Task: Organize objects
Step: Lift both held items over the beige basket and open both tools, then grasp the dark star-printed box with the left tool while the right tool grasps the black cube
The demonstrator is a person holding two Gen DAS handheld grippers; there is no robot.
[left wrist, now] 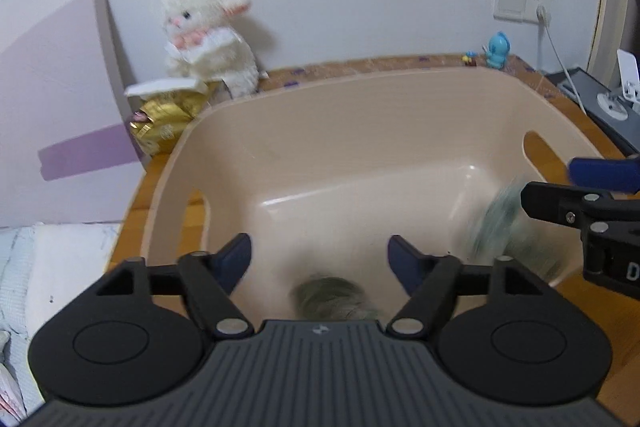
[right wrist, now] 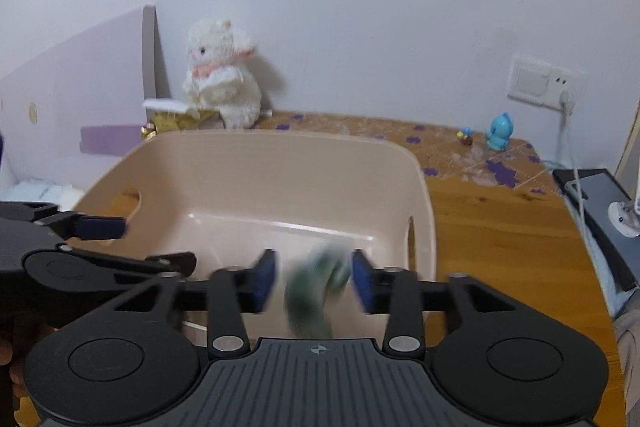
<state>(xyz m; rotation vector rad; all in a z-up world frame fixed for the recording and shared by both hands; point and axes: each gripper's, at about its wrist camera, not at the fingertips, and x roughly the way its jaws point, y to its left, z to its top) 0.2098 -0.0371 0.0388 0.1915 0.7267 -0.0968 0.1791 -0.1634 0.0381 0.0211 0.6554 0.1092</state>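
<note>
Left wrist view: one beige plastic basket (left wrist: 360, 99), two blurred grey-green soft items inside.
Left gripper (left wrist: 320, 263) spread above one item (left wrist: 332, 299) on the basket floor; right gripper (right wrist: 314, 283) spread too — second item (right wrist: 316, 291) sits between its blue pads, contact unclear. Behind the basket: one fluffy white plush rabbit (left wrist: 212, 39), one glossy blue figurine (left wrist: 498, 51).
</note>
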